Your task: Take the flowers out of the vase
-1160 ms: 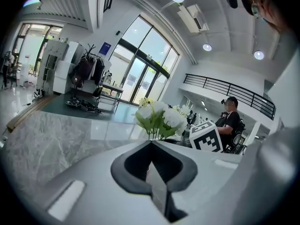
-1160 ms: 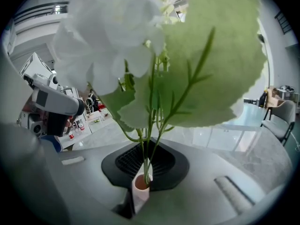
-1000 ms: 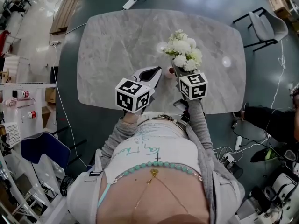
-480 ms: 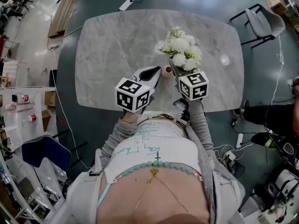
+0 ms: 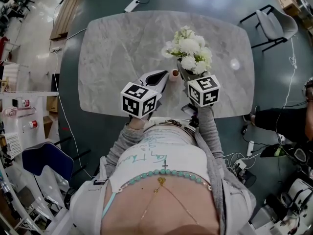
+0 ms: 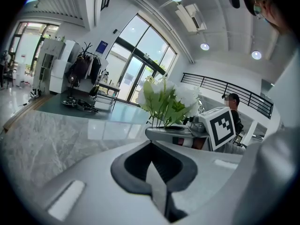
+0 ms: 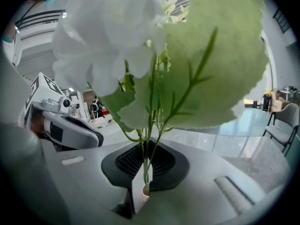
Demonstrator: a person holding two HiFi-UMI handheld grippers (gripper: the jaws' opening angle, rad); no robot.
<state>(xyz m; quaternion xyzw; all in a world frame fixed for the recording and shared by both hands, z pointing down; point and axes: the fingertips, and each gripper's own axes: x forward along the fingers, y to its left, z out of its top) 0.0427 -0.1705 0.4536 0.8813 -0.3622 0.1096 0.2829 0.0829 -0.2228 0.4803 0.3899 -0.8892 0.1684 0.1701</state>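
Note:
A bunch of white flowers [image 5: 190, 53] with green leaves stands above the grey marble table [image 5: 122, 48]. My right gripper [image 5: 184, 73] is shut on their thin green stems [image 7: 146, 172], and blossoms and a big leaf fill the right gripper view [image 7: 140, 46]. A small brown vase [image 5: 174, 73] sits on the table just left of the stems, between the two grippers. My left gripper [image 5: 165, 76] points at the vase from the left; its jaws are shut with nothing between them [image 6: 154, 172]. In the left gripper view the flowers [image 6: 166, 100] rise over the right gripper [image 6: 171, 132].
The table's near edge runs right under both grippers. A grey chair [image 5: 279, 26] stands beyond the far right corner and a blue chair [image 5: 46, 158] at the near left. A person's arm [image 5: 286, 121] and cables lie on the floor to the right.
Almost nothing differs: the right gripper and the flowers have shifted very slightly to the right. The left gripper holds still.

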